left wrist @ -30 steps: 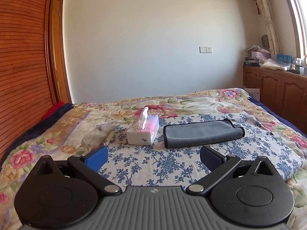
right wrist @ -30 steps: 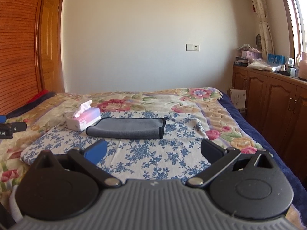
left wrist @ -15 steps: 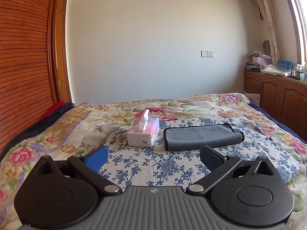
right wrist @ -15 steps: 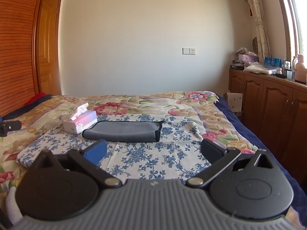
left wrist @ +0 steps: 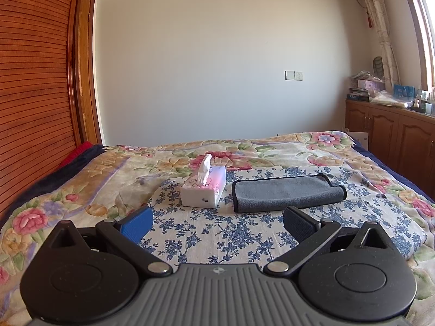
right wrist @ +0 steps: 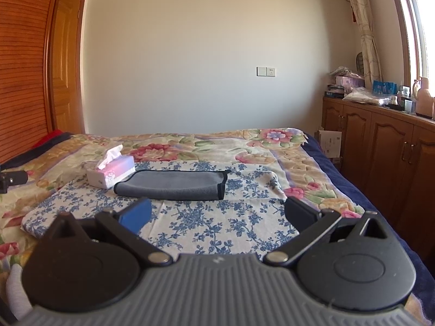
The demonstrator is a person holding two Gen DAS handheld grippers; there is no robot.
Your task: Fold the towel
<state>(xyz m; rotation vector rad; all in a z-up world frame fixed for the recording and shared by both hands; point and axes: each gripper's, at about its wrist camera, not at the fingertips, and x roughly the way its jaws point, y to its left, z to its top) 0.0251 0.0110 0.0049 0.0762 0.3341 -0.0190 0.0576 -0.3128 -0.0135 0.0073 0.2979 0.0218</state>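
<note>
A grey towel (left wrist: pixel 288 193) with a dark edge lies folded on a blue-flowered cloth (left wrist: pixel 217 231) on the bed. It also shows in the right wrist view (right wrist: pixel 174 185). My left gripper (left wrist: pixel 217 222) is open and empty, held back from the towel, above the cloth's near part. My right gripper (right wrist: pixel 217 216) is open and empty, also short of the towel. Neither gripper touches the towel.
A white and pink tissue box (left wrist: pixel 204 187) stands just left of the towel, also in the right wrist view (right wrist: pixel 111 172). The bed has a floral quilt (left wrist: pixel 81 190). Wooden cabinets (right wrist: pixel 380 146) run along the right; a wooden wardrobe (left wrist: pixel 32 108) is on the left.
Both grippers have tilted up and drawn back a little, so the bed and towel sit lower in both views. The towel and tissue box have not moved. Both grippers stay open.
</note>
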